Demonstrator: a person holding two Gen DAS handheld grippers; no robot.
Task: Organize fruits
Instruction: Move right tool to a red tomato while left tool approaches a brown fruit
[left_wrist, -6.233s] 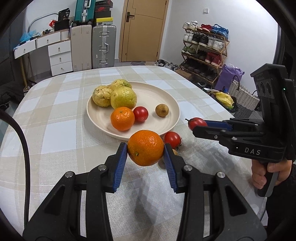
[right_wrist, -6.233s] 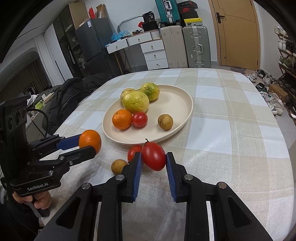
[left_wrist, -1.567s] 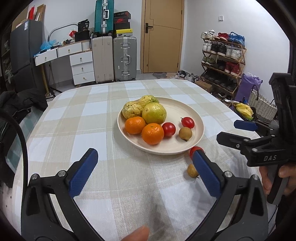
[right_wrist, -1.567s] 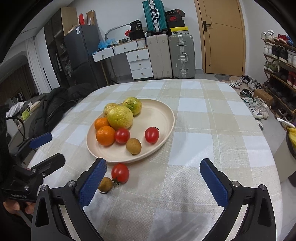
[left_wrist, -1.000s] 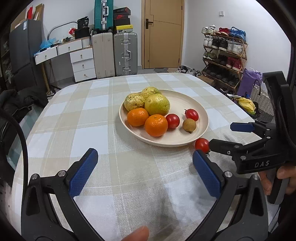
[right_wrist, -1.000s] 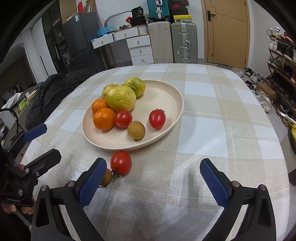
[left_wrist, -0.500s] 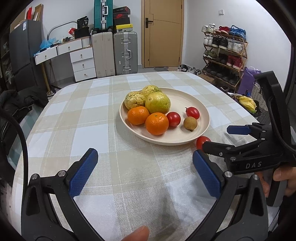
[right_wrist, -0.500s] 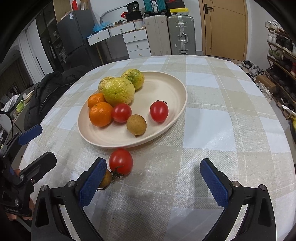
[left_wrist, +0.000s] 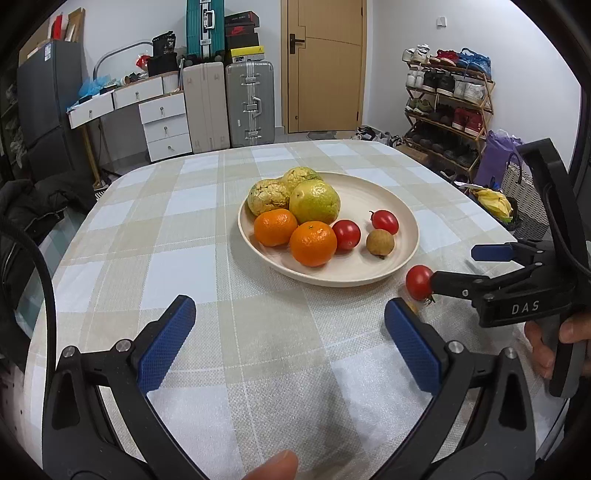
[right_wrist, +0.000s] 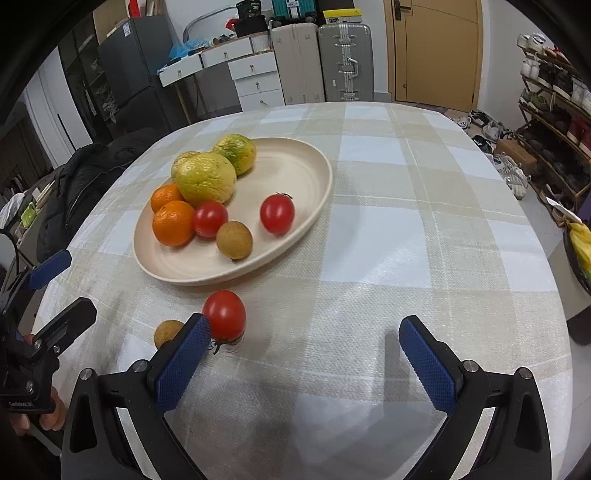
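Observation:
A cream plate (left_wrist: 402, 214) (right_wrist: 306, 162) on the checked tablecloth holds two oranges (left_wrist: 313, 243), green-yellow citrus fruits (left_wrist: 314, 201), two red tomatoes (left_wrist: 346, 234) and a brown longan (left_wrist: 380, 242). A loose red tomato (right_wrist: 224, 315) (left_wrist: 418, 282) and a small brown longan (right_wrist: 168, 331) lie on the cloth just in front of the plate. My right gripper (right_wrist: 303, 360) is open, its left finger beside the loose tomato; it also shows in the left wrist view (left_wrist: 458, 267). My left gripper (left_wrist: 290, 343) is open and empty, further back.
The round table's edge curves close on both sides. Beyond it stand suitcases (left_wrist: 249, 103), white drawers (left_wrist: 162, 122), a shoe rack (left_wrist: 448, 107) and a dark jacket on a chair (right_wrist: 85, 177). A fingertip (left_wrist: 273, 465) shows at the bottom edge.
Both grippers held fruit earlier and let it go onto the plate. Over the last second my right gripper has moved closer to the loose tomato; my left gripper has barely moved.

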